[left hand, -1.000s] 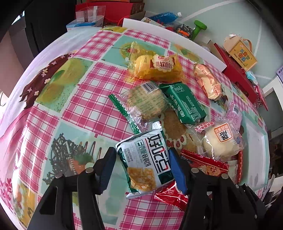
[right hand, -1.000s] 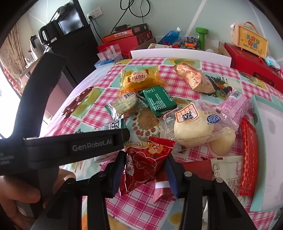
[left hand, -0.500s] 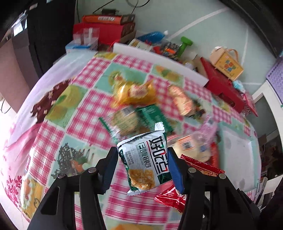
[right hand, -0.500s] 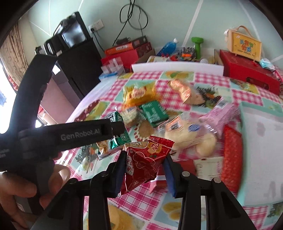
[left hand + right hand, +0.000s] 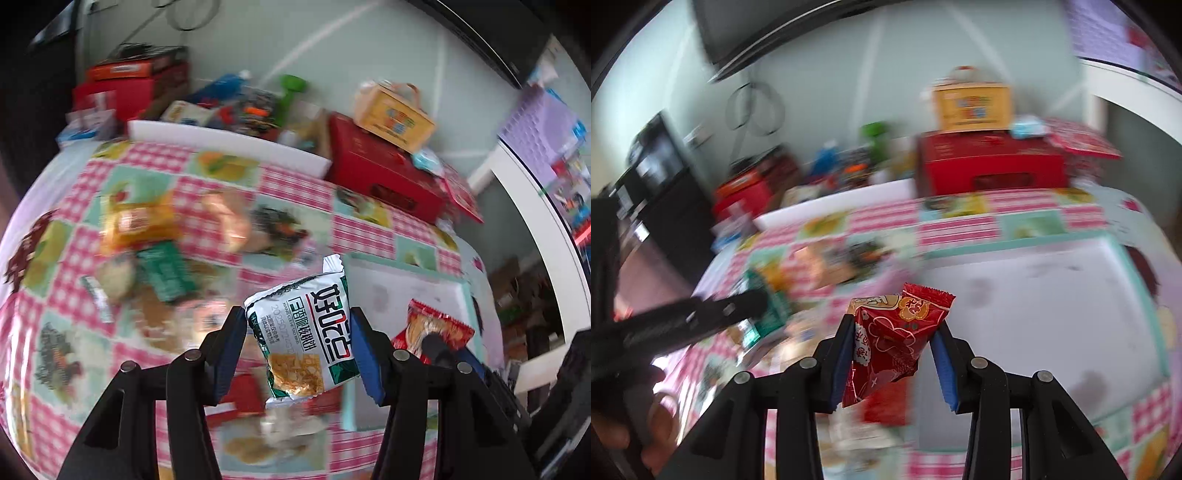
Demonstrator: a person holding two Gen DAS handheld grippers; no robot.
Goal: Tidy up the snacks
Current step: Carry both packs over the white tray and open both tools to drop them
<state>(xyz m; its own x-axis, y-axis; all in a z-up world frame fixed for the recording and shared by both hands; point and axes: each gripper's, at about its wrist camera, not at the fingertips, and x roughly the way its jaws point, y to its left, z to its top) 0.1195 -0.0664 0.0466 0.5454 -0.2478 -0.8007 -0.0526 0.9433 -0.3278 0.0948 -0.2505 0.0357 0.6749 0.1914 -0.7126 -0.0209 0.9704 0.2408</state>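
My left gripper [image 5: 297, 332] is shut on a white and green snack packet [image 5: 306, 332] and holds it in the air above the table. My right gripper [image 5: 894, 343] is shut on a red snack packet [image 5: 894, 336], also lifted; the packet shows in the left wrist view [image 5: 432, 328] too. A white tray with a teal rim [image 5: 1052, 295] lies on the right of the checked tablecloth; it also shows in the left wrist view [image 5: 406, 284]. Several other snack packets [image 5: 147, 236] lie blurred on the left of the table.
A red box [image 5: 990, 166] with a yellow carton [image 5: 971, 103] on it stands behind the table. A white board [image 5: 229, 144] lies along the far edge. More boxes and bottles [image 5: 229, 96] crowd the back. The left gripper's arm [image 5: 683, 325] crosses the right wrist view.
Both grippers have lifted their packets off the table and swung right, toward the white tray. The snack pile has shifted to the left of both views.
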